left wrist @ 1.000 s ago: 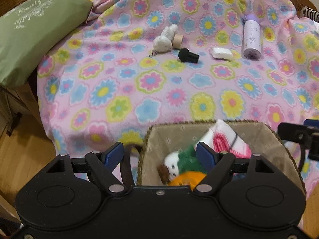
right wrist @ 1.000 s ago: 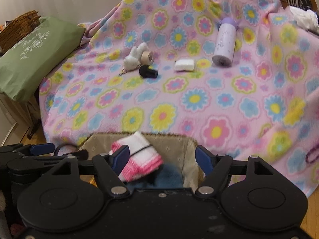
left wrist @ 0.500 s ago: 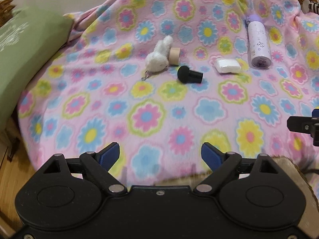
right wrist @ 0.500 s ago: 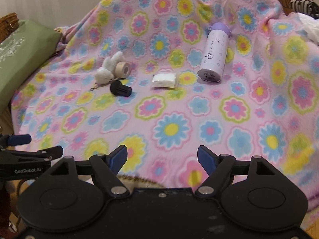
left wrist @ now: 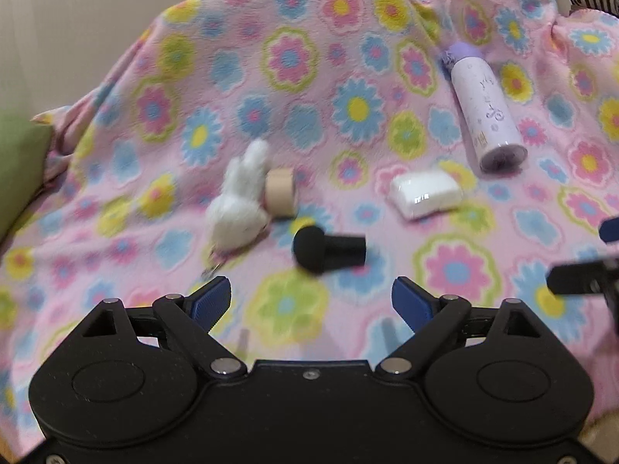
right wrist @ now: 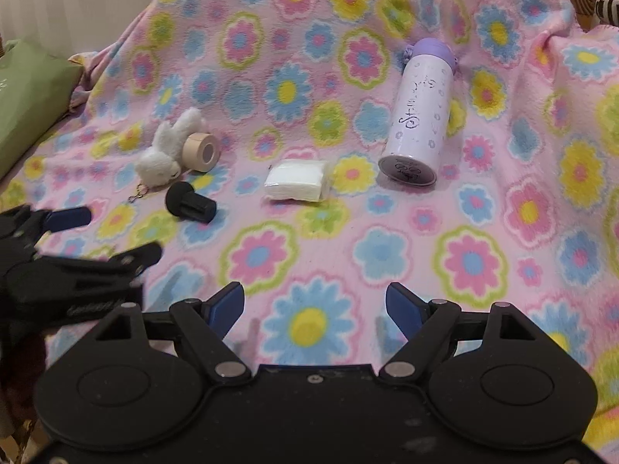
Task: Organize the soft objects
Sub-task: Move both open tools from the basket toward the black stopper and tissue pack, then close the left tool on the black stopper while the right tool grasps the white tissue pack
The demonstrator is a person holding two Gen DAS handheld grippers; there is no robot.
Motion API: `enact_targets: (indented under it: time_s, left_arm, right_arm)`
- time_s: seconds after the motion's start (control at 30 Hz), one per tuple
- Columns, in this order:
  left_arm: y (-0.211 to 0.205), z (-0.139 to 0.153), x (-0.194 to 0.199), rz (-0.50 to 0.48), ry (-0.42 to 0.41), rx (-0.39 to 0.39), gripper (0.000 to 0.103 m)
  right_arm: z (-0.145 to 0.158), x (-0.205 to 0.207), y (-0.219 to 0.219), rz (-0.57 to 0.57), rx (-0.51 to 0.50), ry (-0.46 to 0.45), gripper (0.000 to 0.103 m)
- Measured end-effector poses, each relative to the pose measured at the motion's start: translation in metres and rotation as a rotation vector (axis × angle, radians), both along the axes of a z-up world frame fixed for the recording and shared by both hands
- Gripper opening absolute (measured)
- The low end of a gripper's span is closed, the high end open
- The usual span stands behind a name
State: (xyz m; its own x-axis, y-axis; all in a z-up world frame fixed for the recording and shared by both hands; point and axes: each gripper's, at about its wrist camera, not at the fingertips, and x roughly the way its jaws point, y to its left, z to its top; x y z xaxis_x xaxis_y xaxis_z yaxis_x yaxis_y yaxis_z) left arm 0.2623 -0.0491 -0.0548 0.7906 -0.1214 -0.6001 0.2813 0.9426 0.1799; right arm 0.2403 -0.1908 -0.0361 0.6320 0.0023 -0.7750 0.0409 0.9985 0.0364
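A white plush rabbit (left wrist: 240, 205) with a small chain lies on the flowered pink blanket (left wrist: 348, 89), touching a tan tape roll (left wrist: 281, 192). It also shows in the right wrist view (right wrist: 170, 147). A white tissue pack (left wrist: 425, 192) (right wrist: 296, 180) lies to its right. My left gripper (left wrist: 311, 301) is open and empty, a short way in front of the rabbit and a black foam-tipped piece (left wrist: 327, 249). My right gripper (right wrist: 315, 305) is open and empty, over the blanket in front of the tissue pack.
A lilac bottle (right wrist: 419, 116) lies on the blanket at the back right. The tape roll (right wrist: 201, 147) and the black piece (right wrist: 189, 203) sit near the rabbit. A green cushion (right wrist: 27, 100) is at the left. The left gripper (right wrist: 58, 247) shows at the left edge.
Both grippers have moved forward from above the basket of soft things out over the blanket. The basket has left both views. The rabbit, black piece and tissue pack are much nearer.
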Motion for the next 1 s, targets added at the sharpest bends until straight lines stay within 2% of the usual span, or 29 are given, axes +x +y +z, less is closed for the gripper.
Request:
enact_targets:
  time_s: [0.2, 0.4, 0.43, 0.47, 0.57, 0.73, 1.0]
  left_arm:
    - [-0.010, -0.013, 0.036, -0.001, 0.020, -0.044, 0.088]
    - [-0.013, -0.023, 0.052, -0.032, 0.035, -0.090, 0.086]
    - [-0.012, -0.025, 0.055, -0.036, 0.044, -0.100, 0.080]
    - [-0.012, -0.026, 0.058, -0.035, 0.054, -0.108, 0.068]
    - [-0.008, -0.032, 0.064, -0.009, 0.081, -0.117, 0.054]
    - [0.010, -0.028, 0.065, -0.004, 0.099, -0.191, 0.054]
    - [0.045, -0.030, 0.054, 0.061, 0.051, -0.140, 0.054]
  right_arm:
    - [-0.010, 0.008, -0.008, -0.013, 0.005, 0.008, 0.081]
    - [-0.021, 0.024, -0.016, -0.029, 0.019, 0.005, 0.081]
    - [-0.023, 0.027, -0.017, -0.031, 0.025, 0.004, 0.081]
    - [-0.024, 0.030, -0.017, -0.033, 0.028, 0.003, 0.081]
    - [-0.028, 0.040, -0.018, -0.044, 0.037, 0.003, 0.081]
    - [-0.031, 0.056, -0.016, -0.052, 0.058, -0.015, 0.081]
    - [-0.037, 0.093, 0.004, -0.010, 0.059, -0.086, 0.087]
